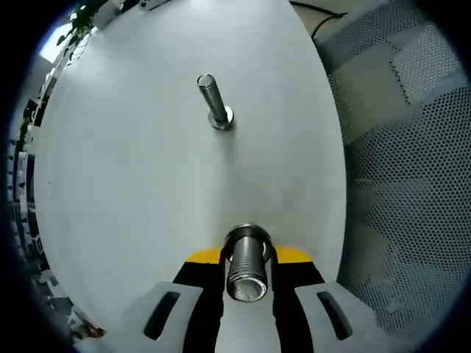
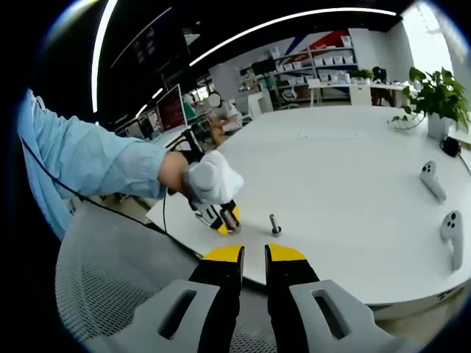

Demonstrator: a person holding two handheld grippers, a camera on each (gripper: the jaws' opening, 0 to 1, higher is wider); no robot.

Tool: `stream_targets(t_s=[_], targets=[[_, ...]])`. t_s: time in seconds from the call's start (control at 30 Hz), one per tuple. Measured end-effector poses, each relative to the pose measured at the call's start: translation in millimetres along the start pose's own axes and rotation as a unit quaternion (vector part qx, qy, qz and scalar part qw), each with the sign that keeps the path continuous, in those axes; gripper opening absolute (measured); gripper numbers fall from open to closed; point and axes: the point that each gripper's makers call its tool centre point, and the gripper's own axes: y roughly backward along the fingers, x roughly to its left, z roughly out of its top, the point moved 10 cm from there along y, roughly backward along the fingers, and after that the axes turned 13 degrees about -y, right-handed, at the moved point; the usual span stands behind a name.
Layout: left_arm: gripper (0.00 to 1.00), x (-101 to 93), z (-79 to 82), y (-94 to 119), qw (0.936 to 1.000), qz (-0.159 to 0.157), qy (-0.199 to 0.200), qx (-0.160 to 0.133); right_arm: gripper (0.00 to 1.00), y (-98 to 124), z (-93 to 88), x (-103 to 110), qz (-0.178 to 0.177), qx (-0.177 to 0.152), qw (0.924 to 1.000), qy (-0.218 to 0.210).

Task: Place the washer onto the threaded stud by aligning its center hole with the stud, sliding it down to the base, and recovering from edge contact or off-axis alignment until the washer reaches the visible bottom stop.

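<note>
The stud [image 1: 215, 101] stands upright on the white worktop [image 1: 132, 184], well in from its edges, with a flat ring at its foot — whether that is the washer or the stud's own base I cannot tell. In the right gripper view the stud [image 2: 274, 224] is small, near the worktop's near edge.

The left claw [image 1: 246, 266] pinches a second threaded metal piece [image 1: 246, 265] between its yellow-tipped jaws, end-on to the camera; its far end is hidden behind its own rim. This piece and the stud are well apart. In the right gripper view the left claw [image 2: 227, 218] sits over the near edge of the worktop [image 2: 346, 184], just beside the stud, in a white-gloved hand [image 2: 211, 180] with a blue sleeve [image 2: 88, 158].

The right claw [image 2: 254, 257] is pressed nearly together, a thin gap between the jaws, holding nothing — it hangs off the near edge, above a mesh chair back [image 2: 110, 287].

Two white controllers [image 2: 441, 209] lie by the right edge, a plant [image 2: 434, 95] at the far right corner.
</note>
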Motion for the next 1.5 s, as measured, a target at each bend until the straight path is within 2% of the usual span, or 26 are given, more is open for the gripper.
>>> stream_targets(t_s=[0.17, 0.23, 0.37, 0.53, 0.67, 0.73, 0.8, 0.9, 0.93, 0.97, 1.0, 1.07, 1.13, 1.17, 1.2, 1.23, 1.3, 1.33, 1.37, 1.4, 1.5], targets=[[0.22, -0.7, -3.7, 1, 0.9999, 0.002, 0.013, -0.01, 0.14, 0, -0.2, 0, -0.001, 0.001, 1.0, 0.0], [0.2, -1.6, -7.0, 3, 0.9996, -0.006, 0.022, -0.019, 0.14, 0, -0.2, 0, -0.001, 0.002, 1.0, 0.0], [0.17, 1.7, -17.5, 16, 0.9966, -0.007, 0.066, -0.05, 0.14, 0, -0.3, 0, -0.001, 0.004, 1.0, 0.001], [0.19, 5.2, -29.2, 27, 0.994, 0.015, 0.085, -0.067, 0.14, 0, -0.3, 0, -0.001, 0.005, 1.0, 0.001], [0.18, 5.2, -36.8, 39, 0.9887, 0.03, 0.114, -0.092, 0.14, 0, -0.4, 0, -0.002, 0.006, 1.0, 0.001], [0.17, 4.8, -41.8, 50, 0.9844, 0.047, 0.128, -0.111, 0.14, 0, -0.4, 0, -0.003, 0.007, 1.0, 0.001], [0.16, 3.0, -47.4, 66, 0.9776, 0.063, 0.146, -0.138, 0.14, 0, -0.5, 0, -0.002, 0.008, 1.0, 0.002], [0.11, -4.4, -52.9, 99, 0.9598, 0.093, 0.172, -0.201, 0.14, 0, -0.6, 0, -0.002, 0.01, 0.9999, 0.003], [0.1, -10.0, -54.4, 115, 0.9491, 0.1, 0.19, -0.231, 0.14, 0, -0.7, 0, -0.001, 0.011, 0.9999, 0.003], [0.09, -14.1, -55.2, 127, 0.9431, 0.106, 0.191, -0.251, 0.14, 0, -0.8, 0, -0.001, 0.012, 0.9999, 0.003], [0.1, -20.9, -57.6, 144, 0.9341, 0.122, 0.193, -0.275, 0.14, -1, -0.8, 0, -0.001, 0.012, 0.9999, 0.003], [0.1, -30.7, -60.9, 163, 0.9212, 0.15, 0.201, -0.297, 0.14, -1, -1.0, 1, 0.0, 0.014, 0.9999, 0.004], [0.11, -45.0, -65.3, 182, 0.9035, 0.178, 0.207, -0.33, 0.14, -1, -1.3, 1, 0.001, 0.017, 0.9998, 0.005], [0.12, -55.0, -68.6, 190, 0.8924, 0.181, 0.225, -0.347, 0.14, -1, -1.6, 1, 0.001, 0.018, 0.9998, 0.005], [0.14, -62.4, -70.8, 196, 0.8845, 0.182, 0.235, -0.36, 0.15, -1, -1.7, 1, 0.001, 0.02, 0.9998, 0.005], [0.15, -72.5, -75.4, 202, 0.8704, 0.194, 0.249, -0.378, 0.15, -1, -2.0, 1, 0.001, 0.022, 0.9997, 0.005], [0.24, -85.8, -84.5, 207, 0.8577, 0.212, 0.254, -0.394, 0.15, -2, -2.1, 1, 0.002, 0.023, 0.9997, 0.004], [0.31, -94.6, -89.6, 209, 0.8491, 0.226, 0.26, -0.4, 0.15, -2, -2.2, 1, 0.002, 0.024, 0.9997, 0.004], [0.39, -104.4, -99.6, 212, 0.8377, 0.245, 0.275, -0.403, 0.15, -1, -2.2, 1, 0.002, 0.024, 0.9997, 0.004], [0.43, -113.1, -105.2, 213, 0.8271, 0.251, 0.293, -0.409, 0.15, -1, -2.3, 1, 0.002, 0.024, 0.9997, 0.004], [0.45, -138.0, -126.0, 214, 0.7831, 0.266, 0.348, -0.441, 0.15, -1, -2.2, 1, 0.001, 0.024, 0.9997, 0.003]])
